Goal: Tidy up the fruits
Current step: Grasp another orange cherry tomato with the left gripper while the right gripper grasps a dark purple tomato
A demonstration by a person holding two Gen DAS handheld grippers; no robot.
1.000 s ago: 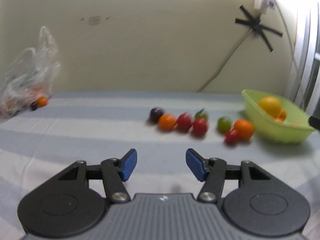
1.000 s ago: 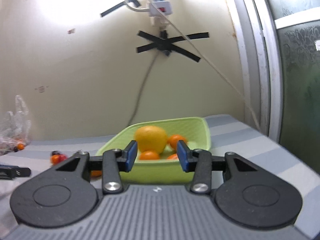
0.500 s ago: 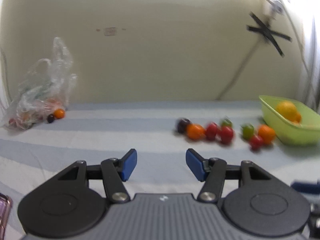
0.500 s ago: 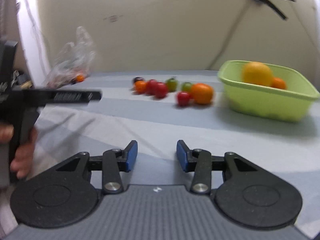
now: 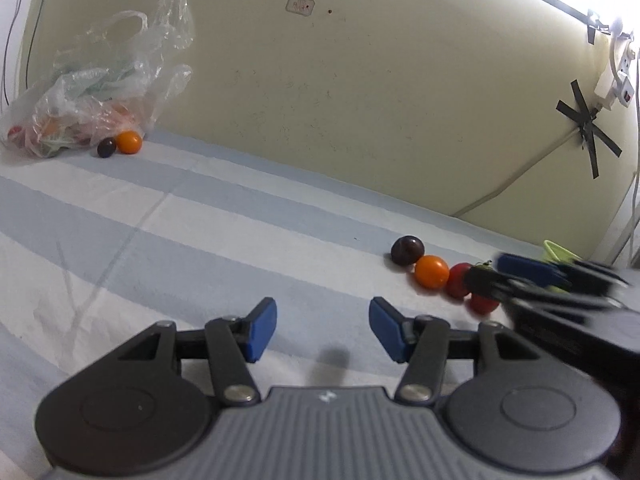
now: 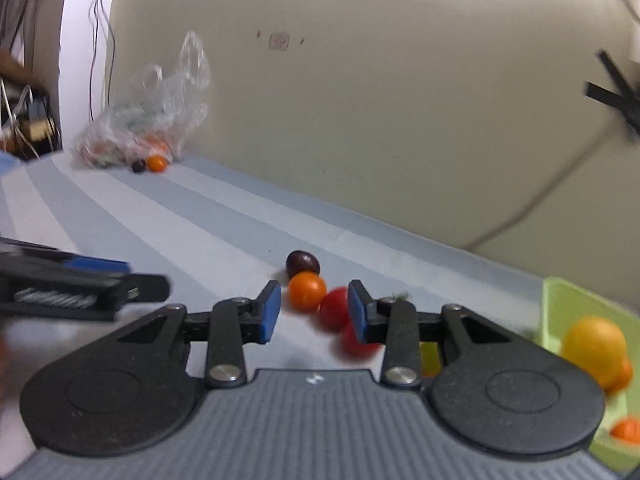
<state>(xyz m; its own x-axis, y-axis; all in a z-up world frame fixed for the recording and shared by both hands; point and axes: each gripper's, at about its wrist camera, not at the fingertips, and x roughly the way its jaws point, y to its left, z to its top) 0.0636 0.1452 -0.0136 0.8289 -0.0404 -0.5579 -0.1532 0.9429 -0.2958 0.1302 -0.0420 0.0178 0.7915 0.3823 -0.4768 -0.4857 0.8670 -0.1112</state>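
Note:
A row of small fruits lies on the striped cloth: a dark plum [image 6: 303, 263], an orange fruit [image 6: 307, 291] and red ones [image 6: 335, 308]. My right gripper [image 6: 313, 314] hangs just over them. Its jaws are closing, with the orange and a red fruit showing between the blue pads, which press on neither. My left gripper [image 5: 323, 330] is open, closing a little, with only cloth between its fingers. It sits left of the plum [image 5: 407, 251] and the orange fruit [image 5: 431, 272]. The blurred right gripper [image 5: 552, 276] covers the rest of the row.
A green basket [image 6: 560, 304] at the right holds a large yellow-orange fruit [image 6: 594, 344]. A clear plastic bag [image 5: 100, 96] of fruit lies far left by the wall, with an orange fruit [image 5: 129, 142] and a dark one [image 5: 106, 147] beside it. A taped cable runs along the wall.
The right gripper has swung from the green basket over to the row of fruits, and its jaws have narrowed. The left gripper has shifted left and rolled, so the fruits now sit at its right.

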